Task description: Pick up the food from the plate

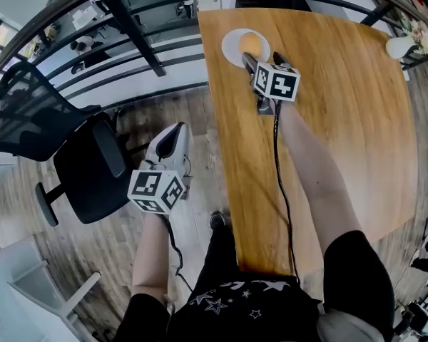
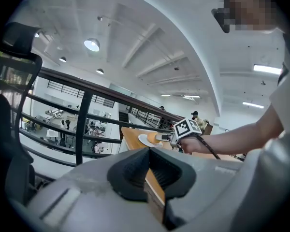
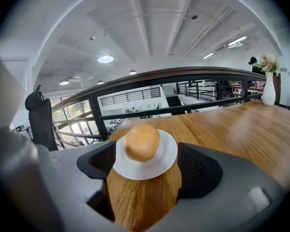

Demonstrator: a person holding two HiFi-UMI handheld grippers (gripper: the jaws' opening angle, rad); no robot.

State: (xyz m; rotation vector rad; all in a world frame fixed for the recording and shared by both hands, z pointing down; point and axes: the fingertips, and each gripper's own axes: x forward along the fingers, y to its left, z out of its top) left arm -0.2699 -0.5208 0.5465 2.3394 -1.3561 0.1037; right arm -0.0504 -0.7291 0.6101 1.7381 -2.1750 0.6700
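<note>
Food: a round orange-brown bun (image 3: 141, 142), sitting whole on the plate, straight ahead of the right tool and in line with the gap between its jaws.
Plate: small, white and round (image 3: 135, 170), flat on the table; the bun sits on its far half as the right tool sees it, and the near rim lies level with the jaw tips.
Right tool: (image 3: 145, 163) jaws spread wide, one dark pad to each side of the plate, neither pad on the bun; it holds nothing. Whether a pad touches the plate's rim I cannot tell.
Right tool from above: (image 1: 248, 57) its tip sits at the plate's (image 1: 232, 48) near edge, the bun (image 1: 250, 43) just beyond the tip, and the marker cube is behind the jaws.
Table: light wood (image 1: 328, 120), under the right tool and running away to its right; the plate is near the far left corner.
Cable: a thin black lead (image 1: 282, 191) trails back from the right tool along the table.
Vase: white, with flowers (image 3: 268, 88), far off to the right tool's right, well apart from the plate.
Railing: dark metal with a wooden top rail (image 3: 159, 76), beyond the table's far edge, ahead of both tools.
Left tool: (image 1: 172, 137) off the table, well to the left of the right tool, over the wooden floor (image 1: 200, 112).
Left tool jaws: (image 2: 147, 170) pads brought together at the tips, nothing between them; the right tool and the plate (image 2: 144, 140) show far ahead of it.
Office chair: black, mesh-backed (image 1: 78, 162), just to the left of the left tool.
</note>
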